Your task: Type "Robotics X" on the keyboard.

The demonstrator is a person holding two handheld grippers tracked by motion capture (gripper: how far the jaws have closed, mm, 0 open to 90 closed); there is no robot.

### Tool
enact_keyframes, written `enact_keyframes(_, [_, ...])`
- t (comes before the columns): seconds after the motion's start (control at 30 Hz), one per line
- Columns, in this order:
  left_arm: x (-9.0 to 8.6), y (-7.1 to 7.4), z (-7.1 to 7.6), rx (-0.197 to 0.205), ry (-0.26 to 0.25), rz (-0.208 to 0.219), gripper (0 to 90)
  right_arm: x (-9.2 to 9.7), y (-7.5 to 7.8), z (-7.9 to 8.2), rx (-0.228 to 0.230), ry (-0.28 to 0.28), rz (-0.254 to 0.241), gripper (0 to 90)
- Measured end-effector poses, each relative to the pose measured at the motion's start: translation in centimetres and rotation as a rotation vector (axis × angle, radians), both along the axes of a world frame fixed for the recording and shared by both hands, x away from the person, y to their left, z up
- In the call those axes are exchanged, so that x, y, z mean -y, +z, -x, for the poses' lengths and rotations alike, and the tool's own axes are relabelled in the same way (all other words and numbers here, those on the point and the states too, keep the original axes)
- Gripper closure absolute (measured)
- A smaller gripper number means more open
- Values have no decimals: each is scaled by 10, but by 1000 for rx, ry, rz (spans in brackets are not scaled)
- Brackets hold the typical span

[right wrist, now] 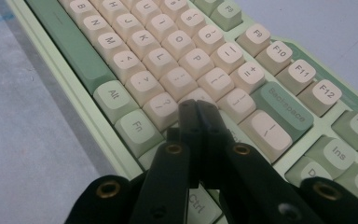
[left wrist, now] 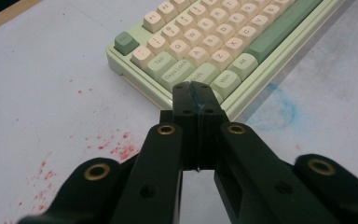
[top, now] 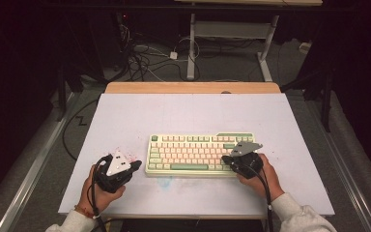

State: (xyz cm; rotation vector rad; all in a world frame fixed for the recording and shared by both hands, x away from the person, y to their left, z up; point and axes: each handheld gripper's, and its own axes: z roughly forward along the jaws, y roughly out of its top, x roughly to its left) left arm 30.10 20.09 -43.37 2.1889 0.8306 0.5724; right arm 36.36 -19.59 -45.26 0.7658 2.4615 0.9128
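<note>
table: we see a white sheet [top: 125, 116] over a wooden top [top: 193, 87]
on it: we see a green-and-cream keyboard [top: 200, 154]
marks: red specks [left wrist: 116, 147], blue smudge [left wrist: 282, 109]
</note>
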Motion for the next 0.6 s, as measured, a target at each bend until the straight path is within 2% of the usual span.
enact_keyframes(0.27, [11, 4, -14, -34, -11, 10, 874, 0, 0, 0, 1, 1, 2, 900])
enact_keyframes(0.6, [37, 6, -30, -62, -84, -42, 874, 0, 0, 1, 4, -5, 1, 900])
